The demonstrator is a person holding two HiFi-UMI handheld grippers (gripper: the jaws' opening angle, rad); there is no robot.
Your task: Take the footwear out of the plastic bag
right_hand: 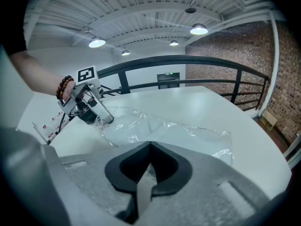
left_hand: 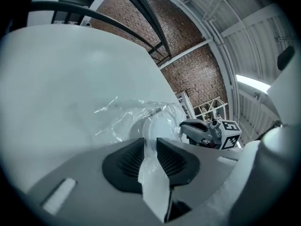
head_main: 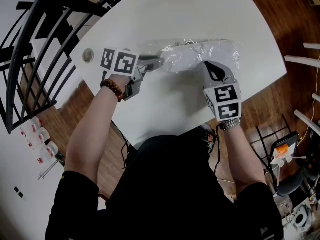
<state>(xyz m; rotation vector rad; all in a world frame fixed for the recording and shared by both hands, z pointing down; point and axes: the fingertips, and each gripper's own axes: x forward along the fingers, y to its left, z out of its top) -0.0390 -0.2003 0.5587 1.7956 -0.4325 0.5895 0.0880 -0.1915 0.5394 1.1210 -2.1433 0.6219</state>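
Footwear (left_hand: 160, 125): lying inside the clear plastic bag (head_main: 227, 49), showing through the film as a pale, rounded white shape, not yet taken out. Bag itself: resting crumpled on the white surface (head_main: 165, 104), stretching sideways between the two grippers.

Left gripper (head_main: 160, 61): reaching in at the bag's left end and tilting down toward it. Its fingers (left_hand: 124, 161): standing almost together, pinching a fold of the bag's film between the ribbed black pads, with a strip of film trailing back past them.

Right gripper (head_main: 207, 65): coming down on the bag's near edge, toward its right end. Its fingers (right_hand: 164, 166): pressing fully together, trapping a thin strip of the same film in the seam between them.

Beaded bracelet (head_main: 112, 89): sitting on the wrist behind the left gripper, on the near-left side of the bag. Wristwatch (head_main: 230, 125): sitting on the other wrist, nearer than the bag's right end. Black railing (head_main: 45, 34): curving past well beyond the bag's left end.
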